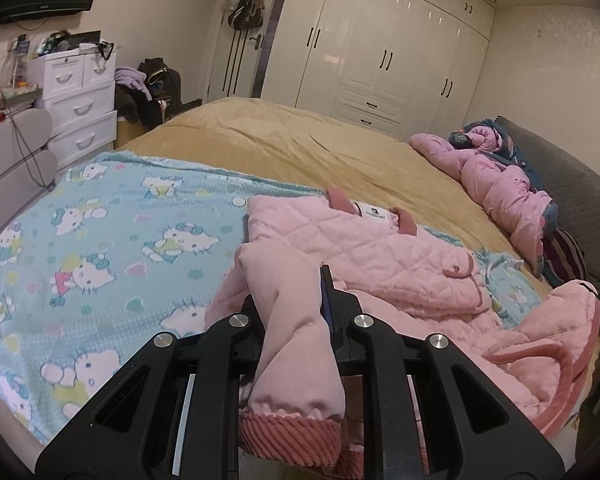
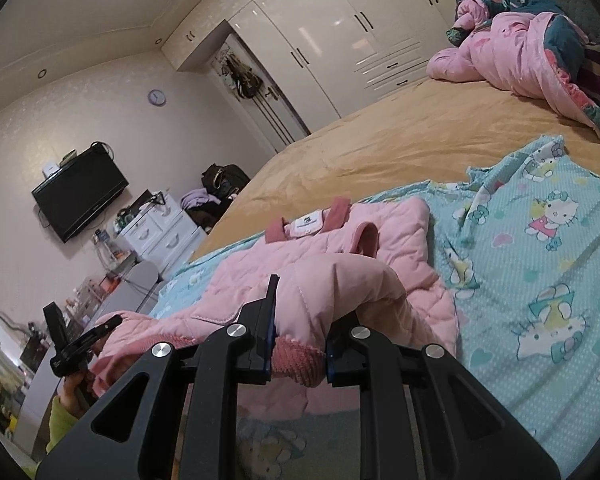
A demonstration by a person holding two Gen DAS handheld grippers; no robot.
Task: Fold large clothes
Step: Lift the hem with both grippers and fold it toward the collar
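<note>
Here the pink quilted jacket (image 1: 364, 248) lies on the cartoon-cat blanket (image 1: 100, 216) spread over the bed (image 1: 284, 136), collar away from the cameras. Each sleeve is pinched near its ribbed cuff — the left tool (image 1: 296, 304) clamps one, the right tool (image 2: 300, 320) the other. Probably the sleeve fold; next, both sleeves (lifted now) must cross the body. Only the right view shows the other tool and the hand (image 2: 74, 388) holding it.

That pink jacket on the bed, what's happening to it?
A person is folding the pink jacket, which lies on a cartoon-cat blanket on the bed. The left claw is shut on one sleeve near its ribbed cuff. The right claw is shut on the other sleeve. Both sleeves are lifted off the jacket's quilted body.
</note>
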